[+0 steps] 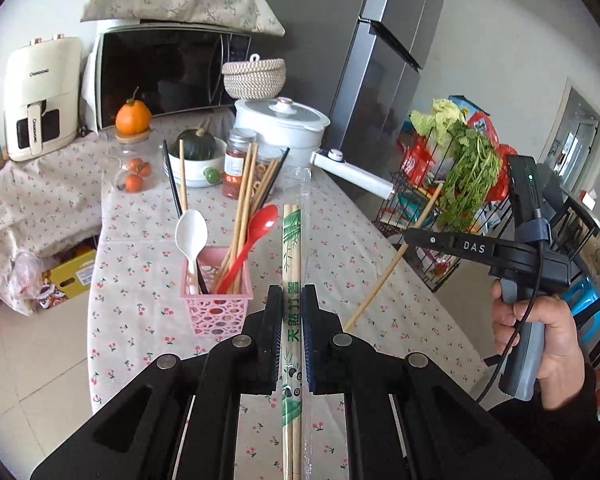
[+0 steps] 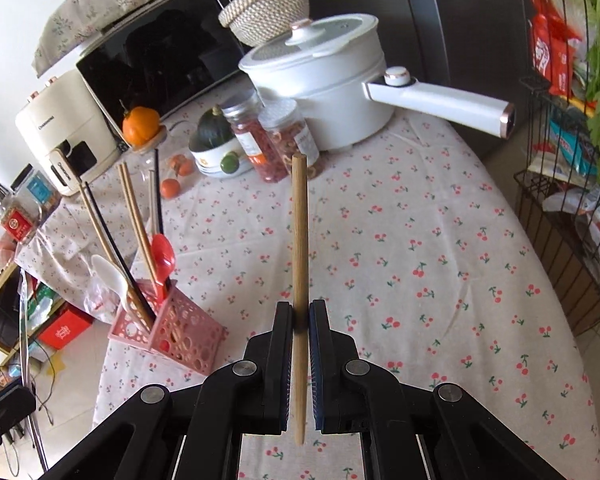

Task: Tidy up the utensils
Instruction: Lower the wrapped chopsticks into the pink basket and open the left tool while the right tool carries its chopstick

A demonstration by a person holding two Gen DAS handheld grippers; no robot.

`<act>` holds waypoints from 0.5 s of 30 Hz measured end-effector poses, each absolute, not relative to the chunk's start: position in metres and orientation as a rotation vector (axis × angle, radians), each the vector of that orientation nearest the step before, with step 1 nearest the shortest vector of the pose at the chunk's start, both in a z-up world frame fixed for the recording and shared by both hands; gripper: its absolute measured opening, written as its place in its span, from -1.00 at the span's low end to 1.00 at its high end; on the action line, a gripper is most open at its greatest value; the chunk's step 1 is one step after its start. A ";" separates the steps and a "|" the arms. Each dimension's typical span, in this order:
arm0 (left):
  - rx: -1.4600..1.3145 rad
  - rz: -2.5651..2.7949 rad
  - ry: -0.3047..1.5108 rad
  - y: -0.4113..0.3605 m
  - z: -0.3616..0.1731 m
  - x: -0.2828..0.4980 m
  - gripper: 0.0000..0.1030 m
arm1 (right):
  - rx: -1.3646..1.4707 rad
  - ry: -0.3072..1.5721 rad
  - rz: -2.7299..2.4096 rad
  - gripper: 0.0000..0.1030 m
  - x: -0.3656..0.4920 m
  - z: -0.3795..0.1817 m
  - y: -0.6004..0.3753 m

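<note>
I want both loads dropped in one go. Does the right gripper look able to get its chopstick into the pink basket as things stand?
Probably yes. The right gripper is shut on the single chopstick, and bare tablecloth lies between it and the pink basket. The basket is crowded, though, and the left gripper hovers close by.

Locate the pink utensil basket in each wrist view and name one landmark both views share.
Left wrist view: the pink utensil basket stands left of centre, just left of the left claw.
Right wrist view: it sits lower left, near the table's edge.
Shared landmark: the white pot at the table's far end.
</note>
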State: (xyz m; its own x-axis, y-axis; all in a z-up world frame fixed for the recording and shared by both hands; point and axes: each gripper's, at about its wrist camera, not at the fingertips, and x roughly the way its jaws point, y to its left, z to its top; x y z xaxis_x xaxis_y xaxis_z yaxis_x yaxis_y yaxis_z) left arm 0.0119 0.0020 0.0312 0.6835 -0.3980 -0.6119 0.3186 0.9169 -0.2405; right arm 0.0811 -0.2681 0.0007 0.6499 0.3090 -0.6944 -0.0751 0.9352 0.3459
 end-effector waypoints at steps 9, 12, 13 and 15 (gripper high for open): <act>-0.193 -0.341 0.502 0.038 0.055 0.039 -0.81 | 0.310 0.725 0.254 -0.89 0.074 0.028 -0.255; -0.217 -0.330 0.427 0.036 0.050 0.054 -0.81 | 0.314 0.700 0.262 -0.89 0.076 0.031 -0.250; -0.223 -0.326 0.406 0.035 0.047 0.059 -0.81 | 0.315 0.698 0.264 -0.89 0.078 0.031 -0.248; -0.233 -0.308 0.371 0.032 0.041 0.069 -0.81 | 0.316 0.701 0.269 -0.89 0.081 0.031 -0.244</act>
